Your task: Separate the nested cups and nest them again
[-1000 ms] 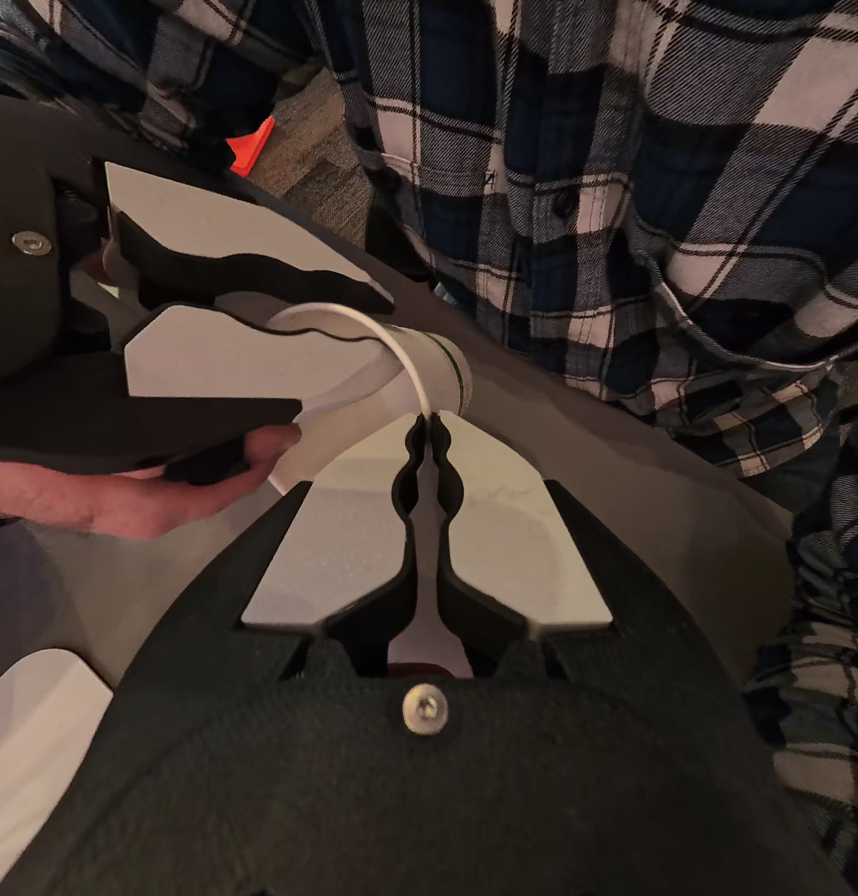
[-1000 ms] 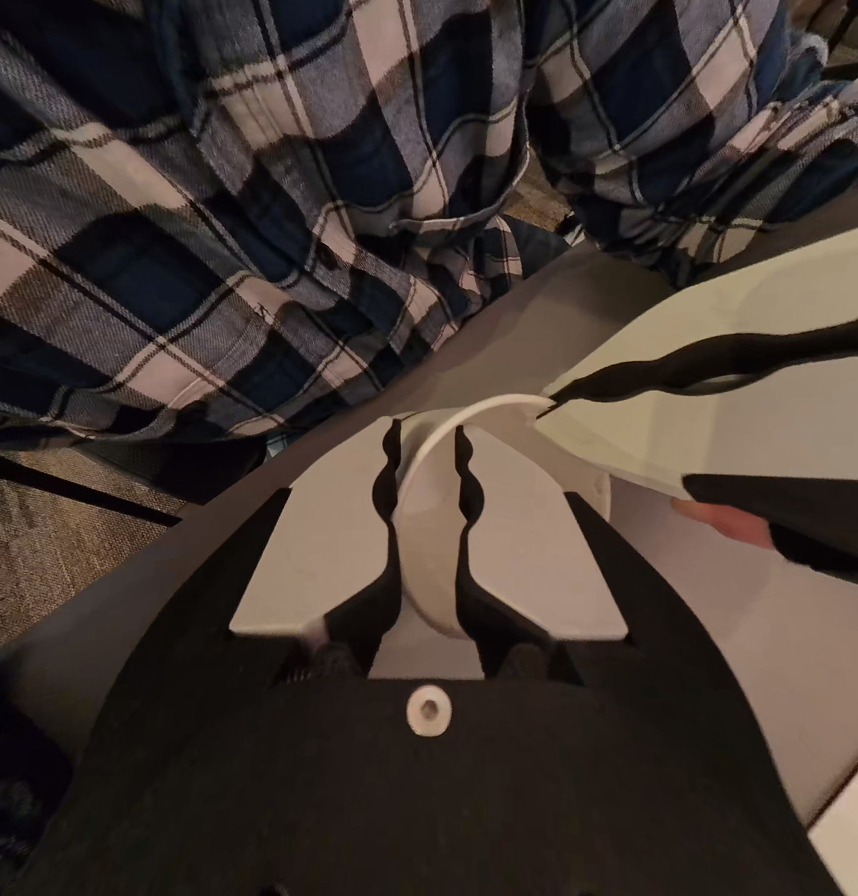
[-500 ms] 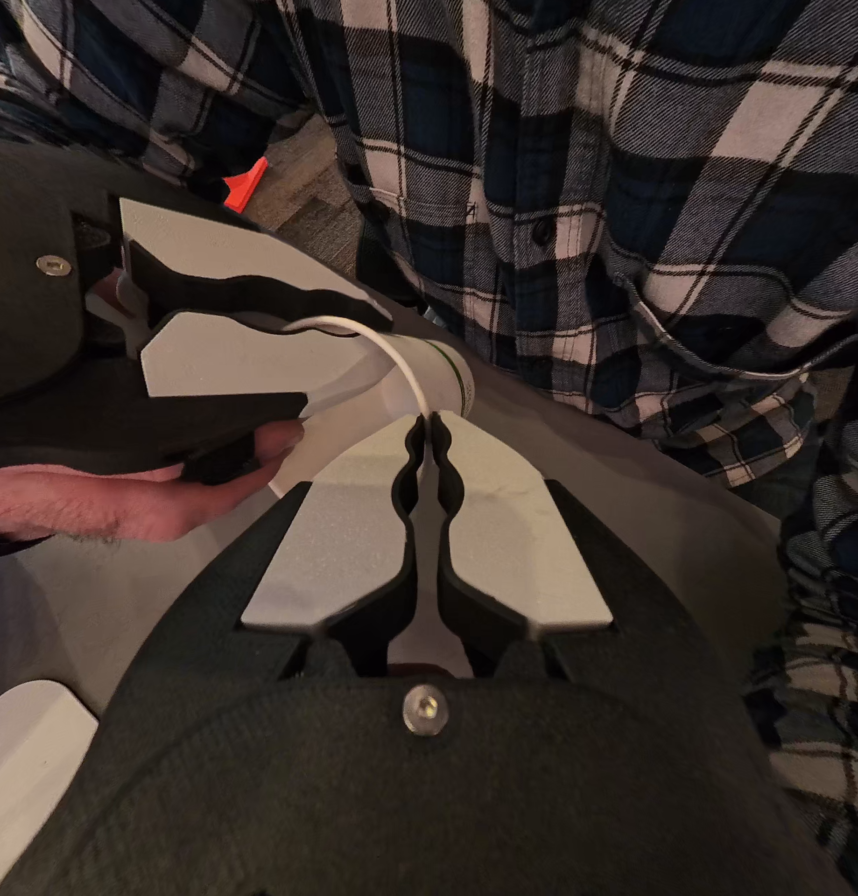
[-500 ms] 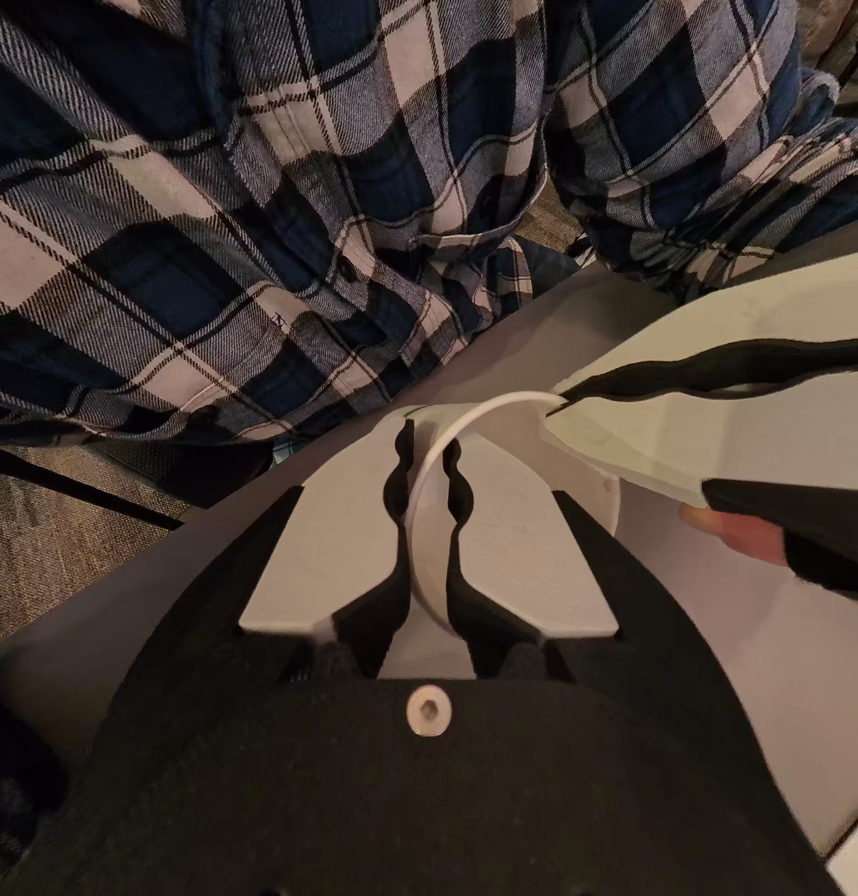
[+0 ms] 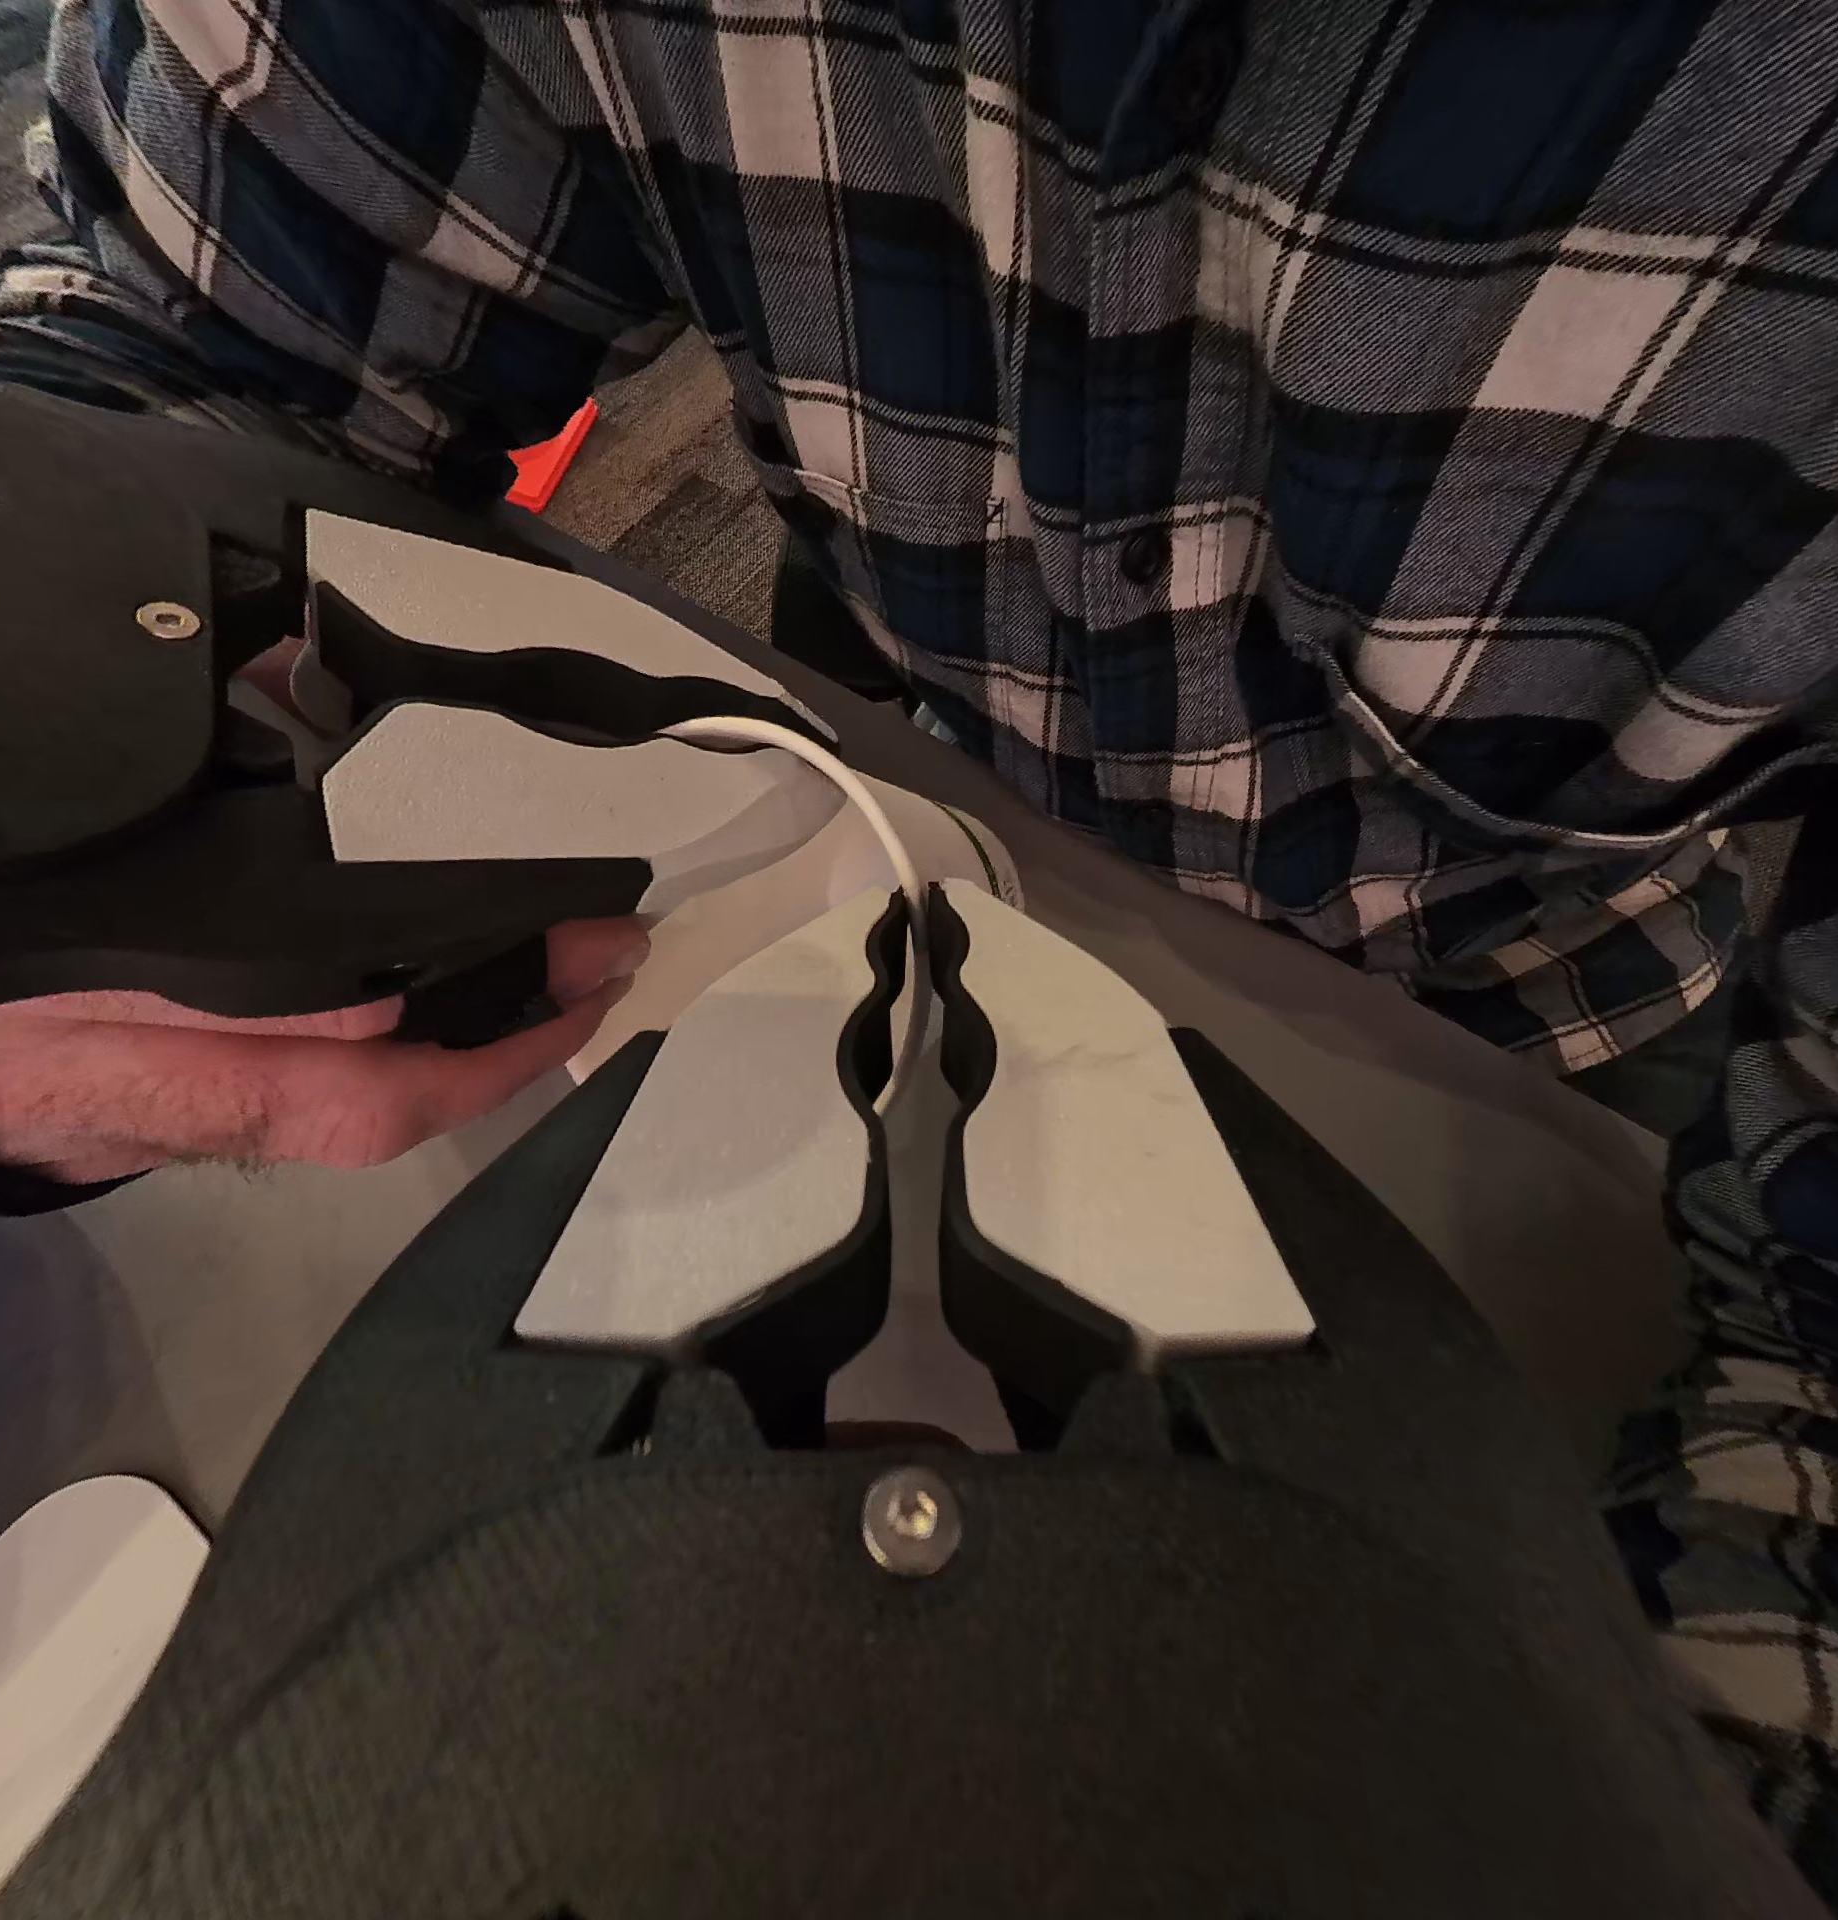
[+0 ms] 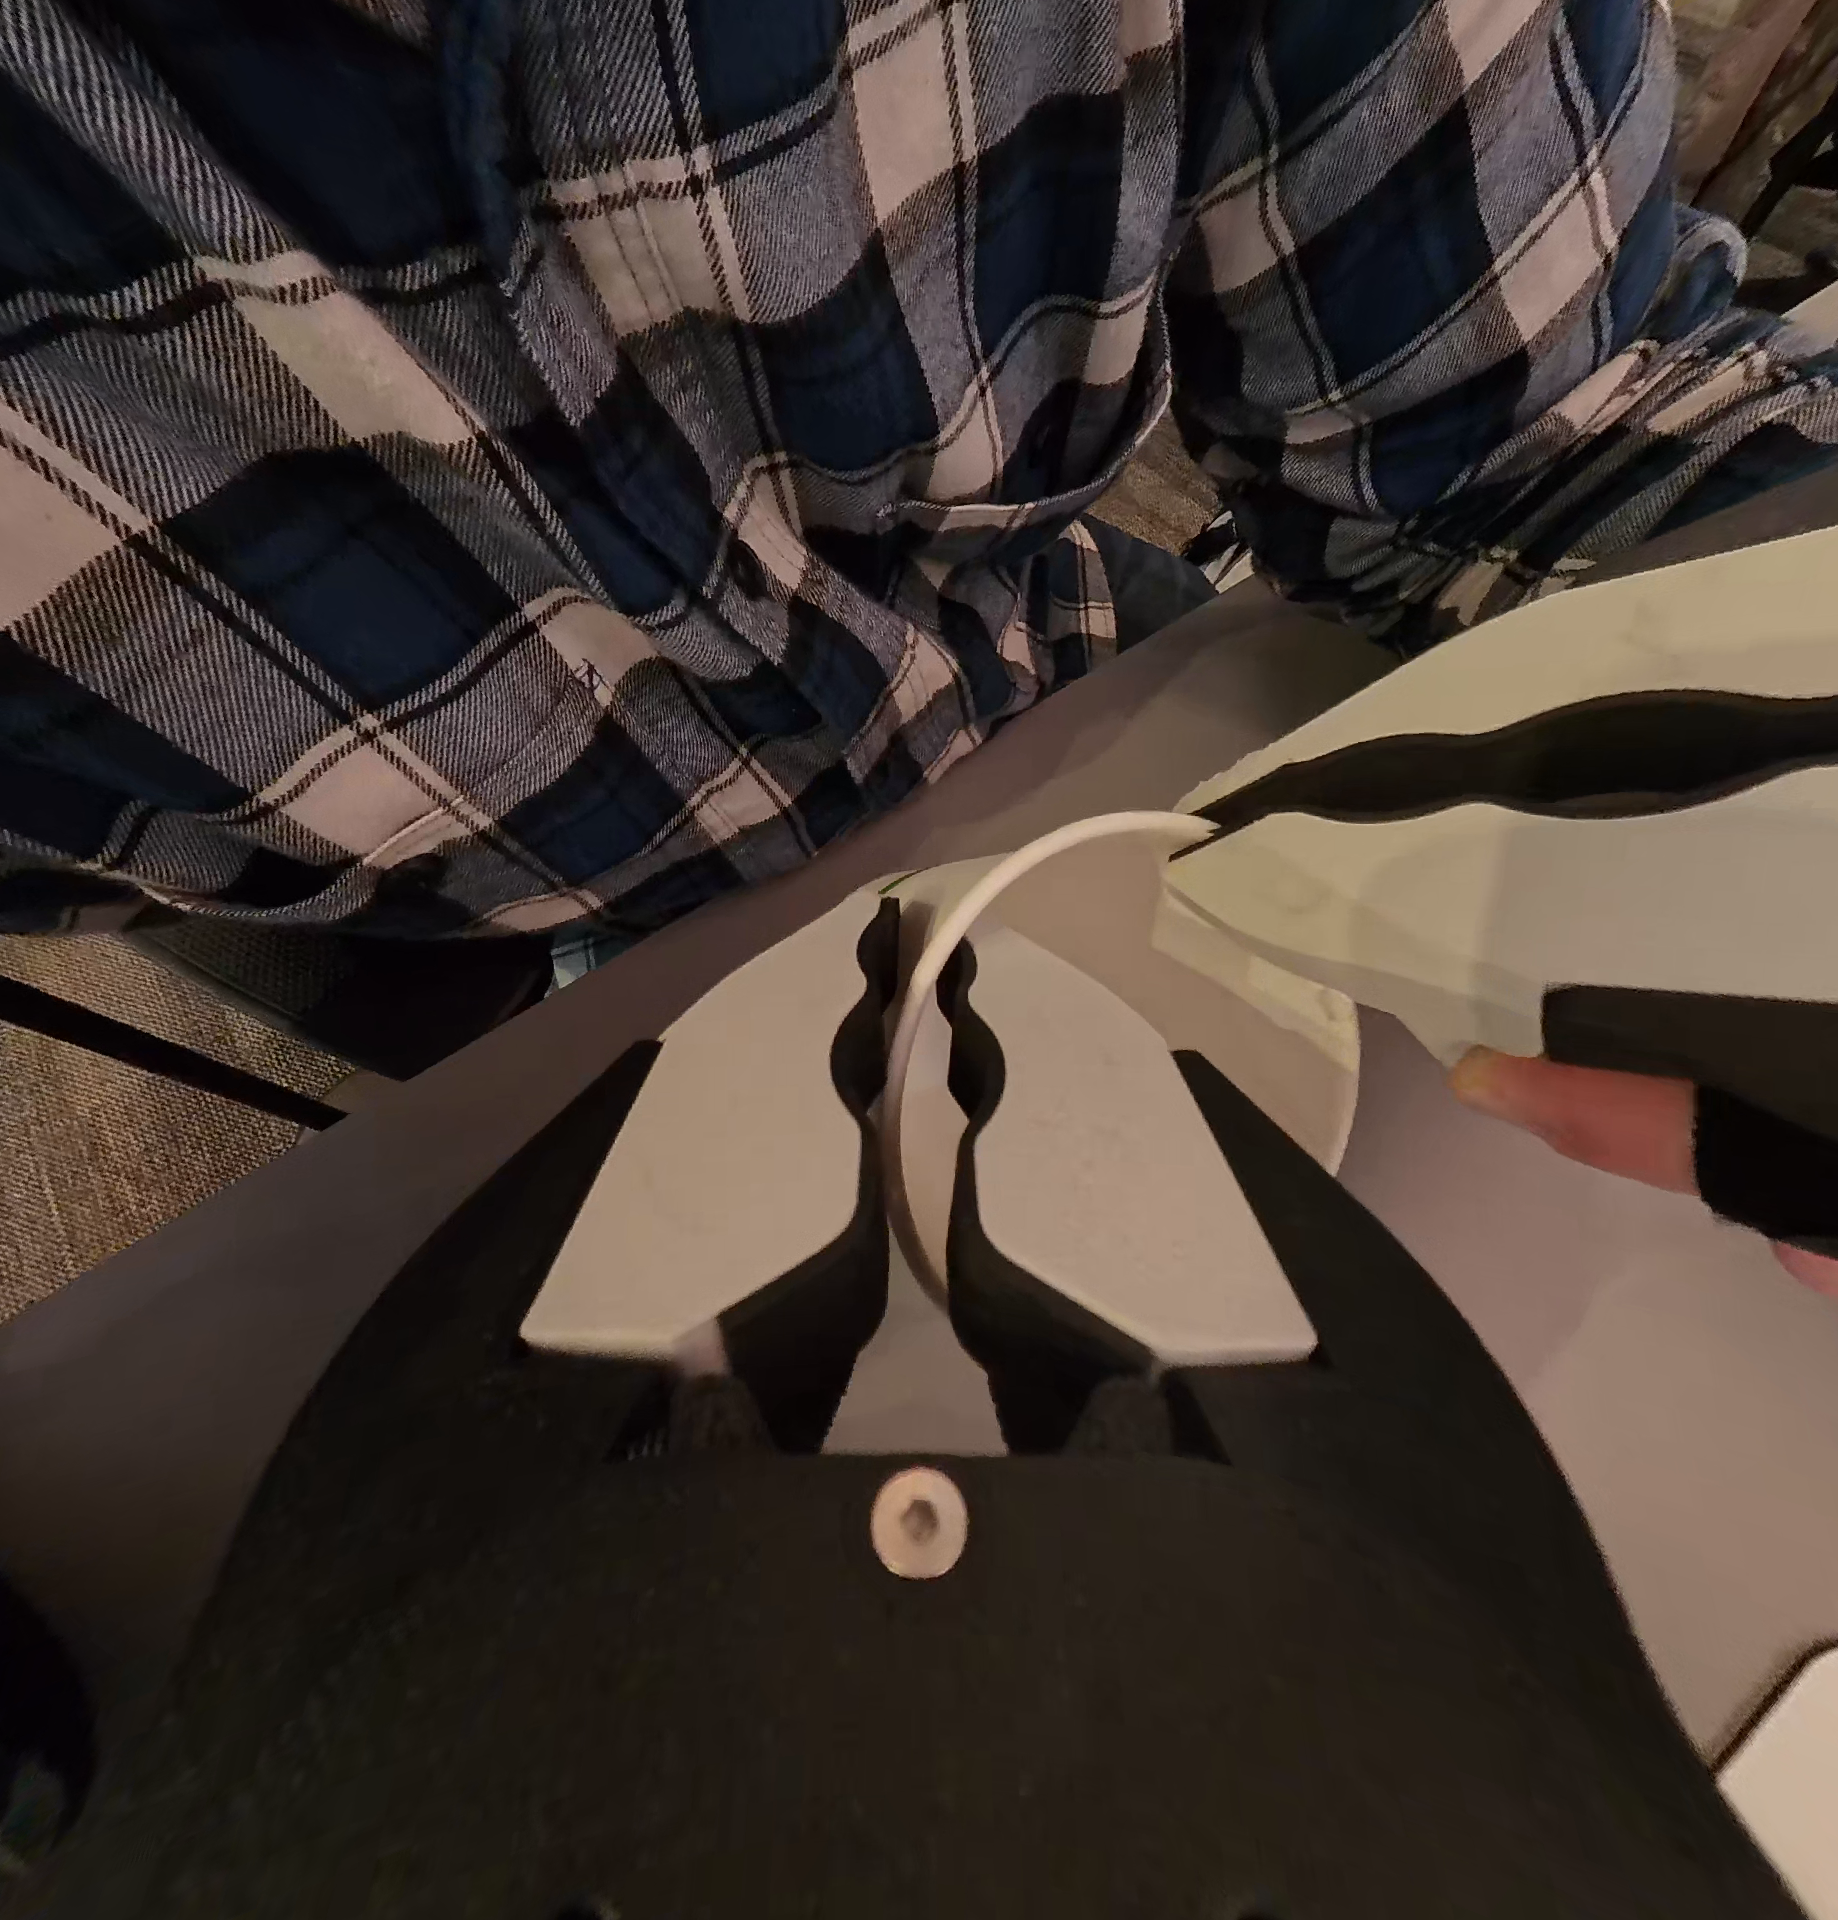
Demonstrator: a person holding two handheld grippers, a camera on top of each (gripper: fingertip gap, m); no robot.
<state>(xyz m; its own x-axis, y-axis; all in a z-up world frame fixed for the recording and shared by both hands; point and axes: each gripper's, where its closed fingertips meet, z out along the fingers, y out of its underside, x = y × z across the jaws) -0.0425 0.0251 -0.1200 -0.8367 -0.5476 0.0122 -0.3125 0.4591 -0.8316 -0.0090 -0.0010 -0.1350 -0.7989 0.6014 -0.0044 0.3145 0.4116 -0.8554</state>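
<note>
- Where the two grippers meet over the grey table, a white cup lies tilted with its mouth toward the cameras; most of its body is hidden behind the white finger plates.
- Left gripper: clenched on the cup's rim, both black pads pressed against the thin white edge, which runs down between them.
- Right gripper: its jaws are narrowed around the same rim at another spot; the rim passes between the black pads. The right pad touches it; contact at the left pad is hard to make out in this view.
- Cup count: only one rim arc shows clearly; whether a second cup sits nested inside cannot be told. A thin green line marks the outer wall near its far end.
- Hands: one hand under the right gripper's body, seen from the left wrist; fingertips under the left gripper, cut off by the frame edge.
- Person: a blue, white and black plaid shirt fills the upper half of both views.
- Other: an orange object on the floor, mostly hidden; a pale flat item at the lower left corner, cut off and unidentifiable.
</note>
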